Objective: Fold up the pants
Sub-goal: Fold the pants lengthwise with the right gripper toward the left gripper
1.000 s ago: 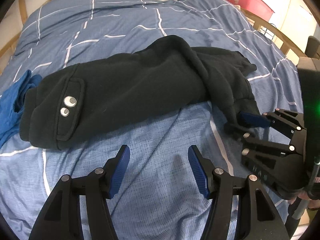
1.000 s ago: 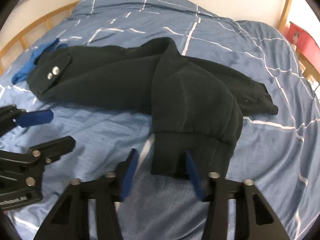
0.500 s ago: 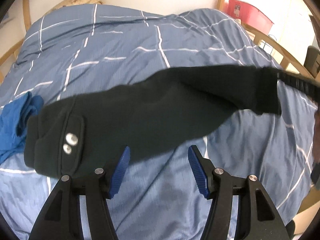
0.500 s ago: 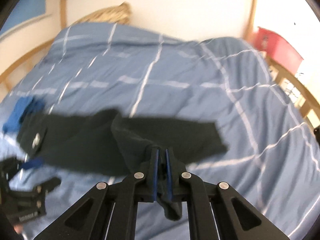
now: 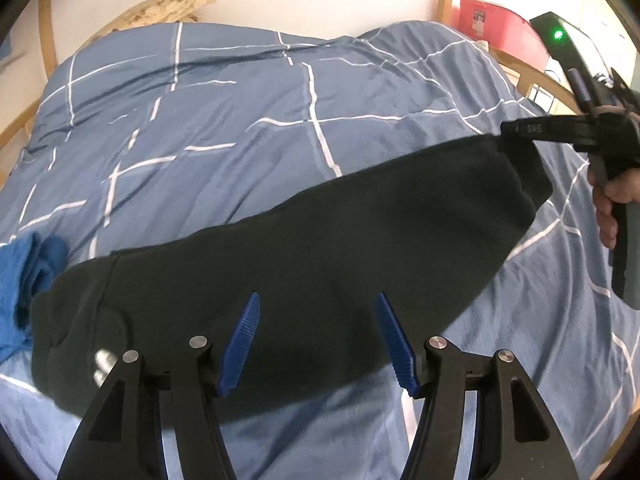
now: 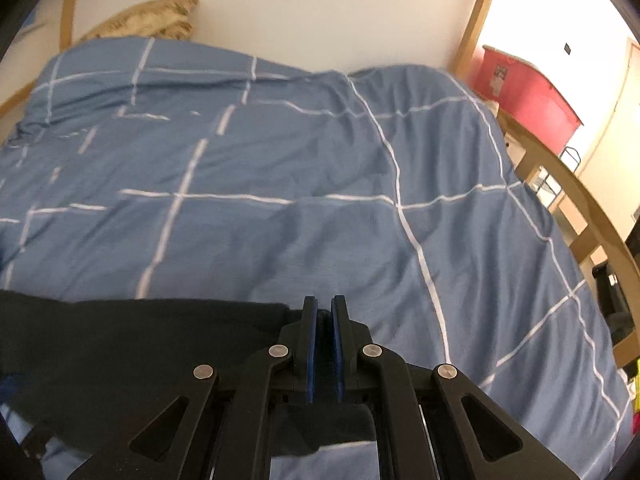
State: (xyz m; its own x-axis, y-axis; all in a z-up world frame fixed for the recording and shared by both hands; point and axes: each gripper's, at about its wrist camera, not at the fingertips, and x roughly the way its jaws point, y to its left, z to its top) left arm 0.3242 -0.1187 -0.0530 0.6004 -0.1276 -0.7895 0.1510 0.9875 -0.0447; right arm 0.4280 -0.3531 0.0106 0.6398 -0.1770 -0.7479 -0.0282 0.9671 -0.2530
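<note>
The black pants (image 5: 304, 256) stretch across the blue checked bed, waistband with metal snaps (image 5: 100, 364) at the left. My right gripper (image 5: 516, 130) is shut on the leg cuff at the right and holds that end lifted above the bed. In the right wrist view the right gripper (image 6: 324, 312) clamps black cloth between its blue pads, and the pants (image 6: 120, 344) hang away to the left. My left gripper (image 5: 318, 320) is open and empty, its blue fingers just in front of the pants' middle.
A blue cloth (image 5: 28, 280) lies at the bed's left edge beside the waistband. A wooden bed rail (image 6: 576, 200) runs along the right side, with a red bin (image 6: 528, 96) behind it. A beige pillow (image 5: 164, 8) sits at the head.
My right gripper closed on the leg cuff and lifted it up and to the right, pulling the crumpled pants out straight. My left gripper stayed open and the view tilted up toward the wall.
</note>
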